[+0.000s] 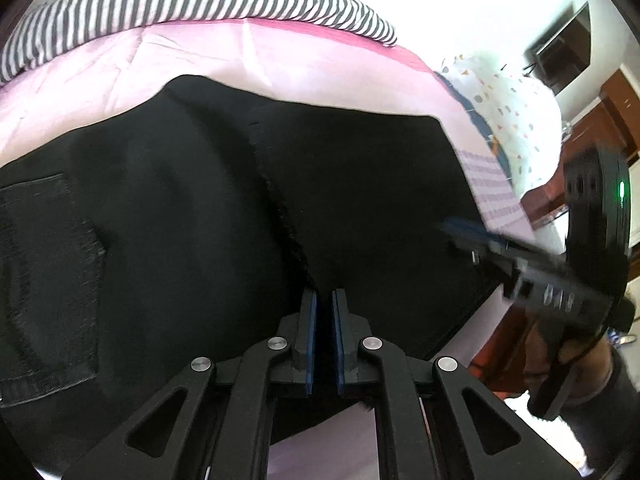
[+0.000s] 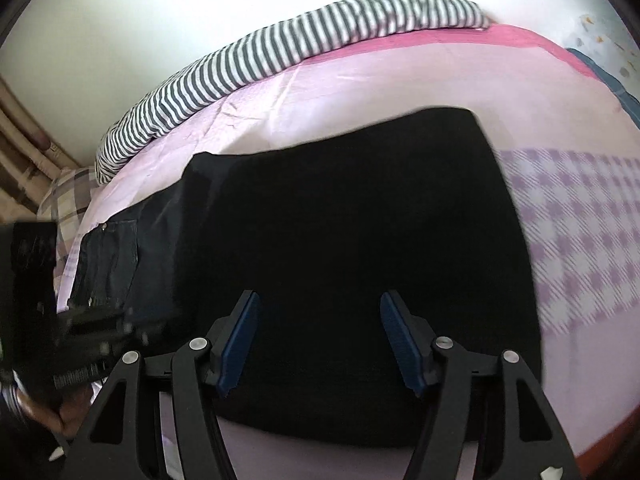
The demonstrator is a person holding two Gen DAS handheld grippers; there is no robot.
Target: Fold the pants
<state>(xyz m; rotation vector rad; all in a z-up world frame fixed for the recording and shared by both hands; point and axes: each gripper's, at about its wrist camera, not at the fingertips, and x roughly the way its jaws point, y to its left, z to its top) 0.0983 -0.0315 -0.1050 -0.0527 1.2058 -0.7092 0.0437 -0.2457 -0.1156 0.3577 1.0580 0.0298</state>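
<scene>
Black pants (image 1: 360, 180) lie flat on a pink bed sheet (image 1: 120, 80), with a back pocket (image 1: 44, 272) at the left and a raised seam running down to my left gripper (image 1: 324, 296). Its blue pads stand almost together at the pants' near edge, with only dark cloth in the thin slit between them. In the right wrist view the pants (image 2: 340, 220) fill the middle. My right gripper (image 2: 318, 300) hangs over them with its jaws wide apart and nothing between the pads. The right gripper (image 1: 460, 236) shows blurred at the pants' right edge.
A grey-and-white striped cloth (image 2: 280, 48) lies along the far side of the bed. A purple checked patch (image 2: 580, 208) lies to the right of the pants and a plaid pillow (image 2: 68, 196) to the far left. A patterned pillow (image 1: 508, 100) sits at the right end.
</scene>
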